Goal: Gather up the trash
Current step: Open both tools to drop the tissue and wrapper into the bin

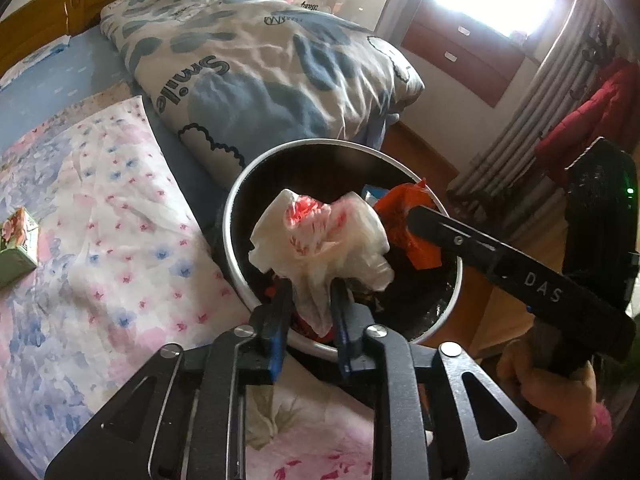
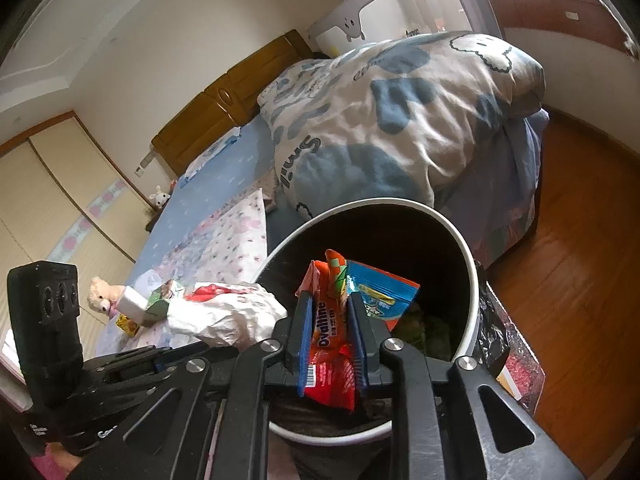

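My left gripper [image 1: 310,292] is shut on a crumpled white plastic bag with red print [image 1: 320,236] and holds it over the round white-rimmed trash bin [image 1: 236,200]. My right gripper [image 2: 330,304] is shut on a red Ovaltine wrapper [image 2: 330,336] and holds it over the same bin [image 2: 472,280]. A blue snack packet [image 2: 380,296] sits in the bin behind the wrapper. In the left wrist view the right gripper [image 1: 416,220] reaches in from the right with the red wrapper [image 1: 404,216]. The white bag [image 2: 228,316] shows left in the right wrist view.
The bin stands against a bed with a floral sheet [image 1: 100,200] and a folded blue-and-white duvet [image 1: 260,68]. A green carton [image 2: 160,300] and small boxes lie on the bed with a teddy [image 2: 100,298]. Wood floor [image 2: 580,220] lies to the right.
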The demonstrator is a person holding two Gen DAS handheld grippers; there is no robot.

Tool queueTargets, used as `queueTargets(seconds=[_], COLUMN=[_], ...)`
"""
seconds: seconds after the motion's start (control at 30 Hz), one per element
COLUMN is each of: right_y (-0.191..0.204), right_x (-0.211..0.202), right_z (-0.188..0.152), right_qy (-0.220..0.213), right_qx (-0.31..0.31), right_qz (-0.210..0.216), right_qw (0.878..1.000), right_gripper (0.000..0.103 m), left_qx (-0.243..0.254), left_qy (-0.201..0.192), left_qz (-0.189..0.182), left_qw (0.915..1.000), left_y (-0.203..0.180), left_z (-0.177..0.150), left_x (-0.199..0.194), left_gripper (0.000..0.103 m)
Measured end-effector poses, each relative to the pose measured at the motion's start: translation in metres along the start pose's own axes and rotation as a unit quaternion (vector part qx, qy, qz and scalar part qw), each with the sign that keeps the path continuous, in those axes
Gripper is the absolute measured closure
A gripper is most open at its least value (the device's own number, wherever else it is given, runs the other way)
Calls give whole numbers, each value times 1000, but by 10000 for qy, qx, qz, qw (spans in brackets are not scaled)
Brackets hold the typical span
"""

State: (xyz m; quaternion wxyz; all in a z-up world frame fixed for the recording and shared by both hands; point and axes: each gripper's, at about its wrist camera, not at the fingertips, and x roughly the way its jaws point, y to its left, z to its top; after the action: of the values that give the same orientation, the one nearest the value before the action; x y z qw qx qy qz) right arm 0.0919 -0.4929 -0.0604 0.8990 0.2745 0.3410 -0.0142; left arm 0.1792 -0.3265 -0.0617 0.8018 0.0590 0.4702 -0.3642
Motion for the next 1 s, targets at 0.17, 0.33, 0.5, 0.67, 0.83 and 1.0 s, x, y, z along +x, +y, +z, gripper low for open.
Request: queueTargets(seconds=[0.17, 0.33, 0.5, 0.67, 0.83, 1.0], right_y=[-2, 4, 16, 36, 60, 80], right_x=[1, -2, -6, -7, -2, 6], right_z=[0, -4, -10, -16, -24, -31], right_qy=[32, -12, -127, -149, -78, 26], right_qx=[107, 111, 88, -30, -219, -364], right_qz=[11, 22, 94, 237, 374, 526], right_qw=[9999, 9999, 9998, 9996, 9990, 9979], right_gripper=[58, 47, 29, 23, 22, 20], left_qx=[-32, -224, -473, -742, -995, -1224], left_qy=[-103, -152, -262, -348, -461, -570], left_qz=[39, 41, 142, 287, 466, 665], left_qw=[9999, 9996, 9984, 9962, 9929, 9886], left_y=[4, 16, 34, 57, 81, 103], left_z=[-6, -18, -36, -50, -67, -83], left_x=[-7, -15, -29, -42, -58, -72], left_gripper=[61, 58, 54, 54, 54, 53])
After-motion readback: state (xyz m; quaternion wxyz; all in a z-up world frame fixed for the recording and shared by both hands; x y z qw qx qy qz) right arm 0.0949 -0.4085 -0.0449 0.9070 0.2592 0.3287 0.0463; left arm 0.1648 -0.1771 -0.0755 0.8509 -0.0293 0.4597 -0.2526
